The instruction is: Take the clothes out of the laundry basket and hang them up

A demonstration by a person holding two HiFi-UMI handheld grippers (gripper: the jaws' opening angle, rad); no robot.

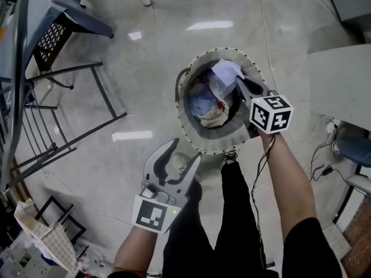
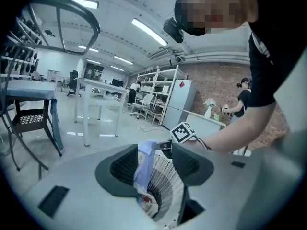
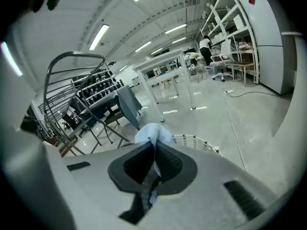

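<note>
Pale-blue cloth (image 1: 226, 72) sits clamped in right tongs (image 1: 240, 83); left tongs (image 1: 185, 150), apart at seven o'clock of the basket (image 1: 181, 106), should catch its hanging end.

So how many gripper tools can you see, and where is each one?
2. The left tool is open and empty, beside the laundry basket. The right tool is above the basket, shut on a light blue garment. None appear hidden.

"What's standing on that shiny grey floor (image 1: 145, 68)?"

"A white laundry basket (image 1: 184, 112) in the middle. A black drying rack (image 1: 87, 135) stands well apart from it, with a chair (image 1: 81, 13) near the rack."
</note>
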